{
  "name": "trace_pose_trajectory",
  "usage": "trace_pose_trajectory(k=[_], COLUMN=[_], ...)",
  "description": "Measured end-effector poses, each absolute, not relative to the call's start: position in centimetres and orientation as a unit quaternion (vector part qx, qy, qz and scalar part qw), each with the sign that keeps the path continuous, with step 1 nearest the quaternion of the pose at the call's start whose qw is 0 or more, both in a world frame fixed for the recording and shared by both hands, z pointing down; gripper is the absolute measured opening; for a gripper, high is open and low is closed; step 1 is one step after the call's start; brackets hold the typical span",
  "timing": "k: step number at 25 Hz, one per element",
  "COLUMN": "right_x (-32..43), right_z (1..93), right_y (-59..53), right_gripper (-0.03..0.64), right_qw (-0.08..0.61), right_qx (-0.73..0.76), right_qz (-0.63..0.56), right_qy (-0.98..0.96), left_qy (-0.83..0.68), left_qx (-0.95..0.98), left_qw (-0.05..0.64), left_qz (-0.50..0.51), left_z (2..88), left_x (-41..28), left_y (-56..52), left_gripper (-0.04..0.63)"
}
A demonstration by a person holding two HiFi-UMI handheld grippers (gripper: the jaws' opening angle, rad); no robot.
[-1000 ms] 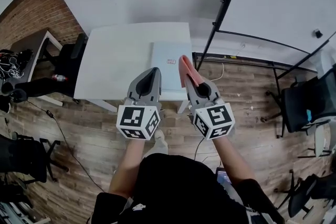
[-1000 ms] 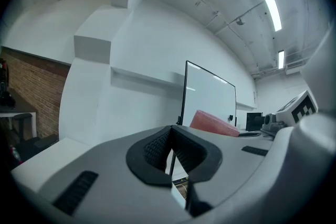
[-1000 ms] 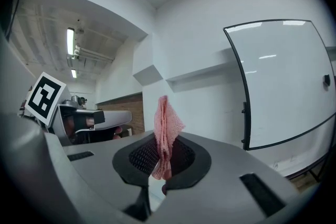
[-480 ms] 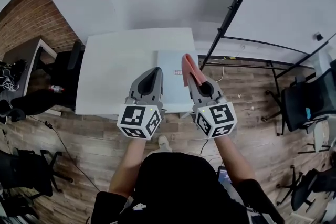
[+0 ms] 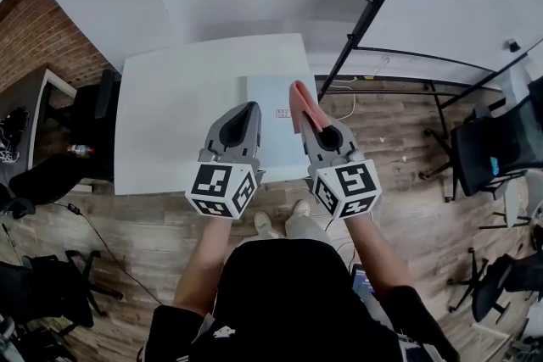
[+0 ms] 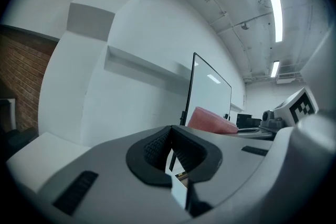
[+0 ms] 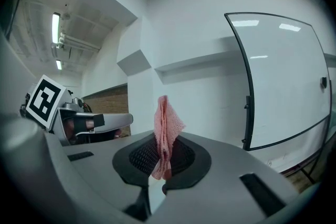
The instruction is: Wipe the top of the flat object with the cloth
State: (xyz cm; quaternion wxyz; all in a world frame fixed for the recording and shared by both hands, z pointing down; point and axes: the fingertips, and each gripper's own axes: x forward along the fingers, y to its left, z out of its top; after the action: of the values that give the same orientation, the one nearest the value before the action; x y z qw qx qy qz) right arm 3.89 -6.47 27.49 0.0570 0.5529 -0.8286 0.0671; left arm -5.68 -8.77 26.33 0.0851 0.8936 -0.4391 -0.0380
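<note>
A flat pale-grey closed laptop (image 5: 270, 91) lies on the right part of the white table (image 5: 170, 114). My right gripper (image 5: 307, 116) is shut on a pink cloth (image 5: 299, 102), which sticks out ahead of the jaws over the laptop's right edge; the right gripper view shows the cloth (image 7: 166, 134) pinched upright between the pads. My left gripper (image 5: 246, 111) is shut and holds nothing; it hovers above the table just left of the laptop. In the left gripper view the jaws (image 6: 171, 153) meet, and the cloth (image 6: 211, 119) shows to the right.
A whiteboard on a black stand (image 5: 373, 4) stands right of the table. Office chairs (image 5: 501, 153) sit at the far right, a dark chair (image 5: 93, 110) and another desk (image 5: 34, 97) at the left. The floor is wood.
Both grippers have come forward over the near part of the table, the cloth now over the laptop's right edge. The jaws are unchanged.
</note>
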Motion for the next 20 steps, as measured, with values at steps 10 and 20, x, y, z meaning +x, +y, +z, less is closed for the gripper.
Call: trace_pose_trajectory(k=[10,20], right_x=[5.8,7.0], right_z=[29.9,33.2], right_y=[-9.9,-12.9], right_gripper=[0.044,0.044], right_qw=[0.072,0.105], right_qx=[0.534,0.509], right_qz=[0.087,0.105], right_qy=[-0.838,-0.848], left_qy=[-0.453,-0.451], left_qx=[0.89,0.884], left_qw=[0.056,0.068], left_qz=[0.02,0.103], left_z=[30.1,37.9], left_x=[-3.8,-3.1], left_y=[-11.6,-13.7], left_gripper=[0.009,0.011])
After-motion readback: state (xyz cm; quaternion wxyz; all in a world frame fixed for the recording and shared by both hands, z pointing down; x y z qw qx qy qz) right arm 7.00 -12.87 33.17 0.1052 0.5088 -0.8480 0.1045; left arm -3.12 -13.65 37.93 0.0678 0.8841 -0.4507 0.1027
